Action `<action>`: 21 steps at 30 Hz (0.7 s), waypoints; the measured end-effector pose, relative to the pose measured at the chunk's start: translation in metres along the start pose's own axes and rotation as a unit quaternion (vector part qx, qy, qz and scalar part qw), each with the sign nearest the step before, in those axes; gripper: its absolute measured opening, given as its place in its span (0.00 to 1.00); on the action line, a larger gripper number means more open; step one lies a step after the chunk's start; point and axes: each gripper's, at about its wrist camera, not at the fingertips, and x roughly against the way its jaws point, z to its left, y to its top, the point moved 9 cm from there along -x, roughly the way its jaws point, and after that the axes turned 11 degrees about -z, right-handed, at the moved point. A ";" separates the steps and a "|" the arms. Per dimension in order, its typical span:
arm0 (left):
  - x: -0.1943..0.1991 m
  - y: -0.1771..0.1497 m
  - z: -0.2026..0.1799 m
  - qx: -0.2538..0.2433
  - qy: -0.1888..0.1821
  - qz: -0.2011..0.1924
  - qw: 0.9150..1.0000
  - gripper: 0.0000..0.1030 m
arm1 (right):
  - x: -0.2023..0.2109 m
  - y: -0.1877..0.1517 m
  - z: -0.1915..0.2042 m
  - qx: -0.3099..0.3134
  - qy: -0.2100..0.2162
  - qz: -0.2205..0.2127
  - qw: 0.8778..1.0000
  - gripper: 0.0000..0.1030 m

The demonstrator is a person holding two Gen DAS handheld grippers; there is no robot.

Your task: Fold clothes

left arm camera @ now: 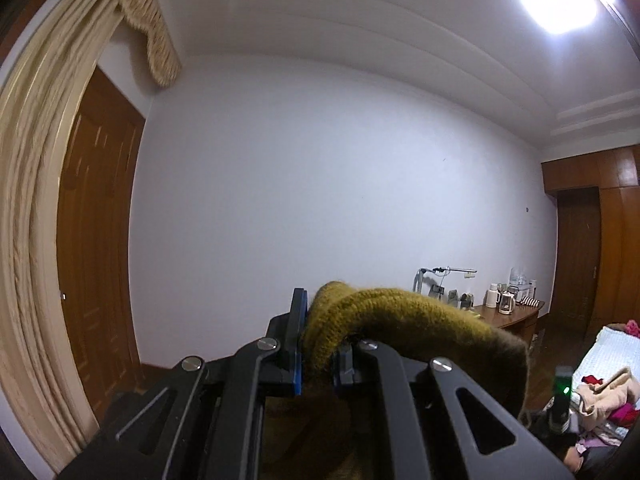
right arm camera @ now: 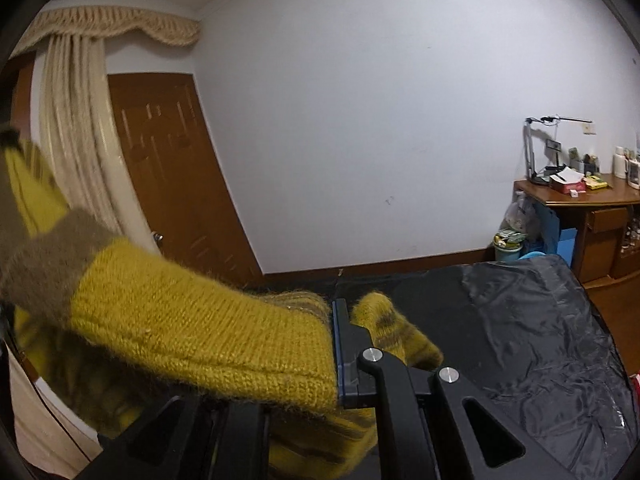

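Note:
A mustard-yellow knitted sweater with brown bands point(right arm camera: 192, 320) hangs in the air between both grippers. In the left wrist view my left gripper point(left arm camera: 320, 340) is shut on a thick fold of the sweater point(left arm camera: 400, 320), which drapes over the right finger; the gripper is lifted and faces the white wall. In the right wrist view my right gripper point(right arm camera: 336, 344) is shut on the sweater's ribbed edge, and the knit covers the left finger and trails off to the left. Below it lies a black cloth-covered surface point(right arm camera: 520, 340).
A wooden desk point(right arm camera: 580, 200) with a lamp, bottles and clutter stands by the right wall, a bin point(right arm camera: 508, 246) beside it. A brown door point(right arm camera: 172, 168) and cream curtains point(right arm camera: 76, 128) are on the left. A bed with piled clothes point(left arm camera: 608, 396) shows at the lower right.

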 end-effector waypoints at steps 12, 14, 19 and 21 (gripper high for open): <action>0.033 0.044 0.010 -0.006 0.009 -0.017 1.000 0.11 | 0.052 0.141 -0.004 0.018 -0.062 -0.210 0.976 0.09; 0.038 0.040 0.021 0.006 0.016 -0.010 1.000 0.11 | 0.070 0.168 0.005 0.034 -0.073 -0.254 0.964 0.09; 0.052 0.044 0.038 0.014 0.029 -0.017 0.999 0.11 | 0.114 0.223 0.049 0.117 -0.104 -0.356 0.921 0.09; 0.060 0.049 0.040 0.002 0.037 -0.033 0.999 0.11 | 0.124 0.234 0.065 0.147 -0.112 -0.378 0.907 0.09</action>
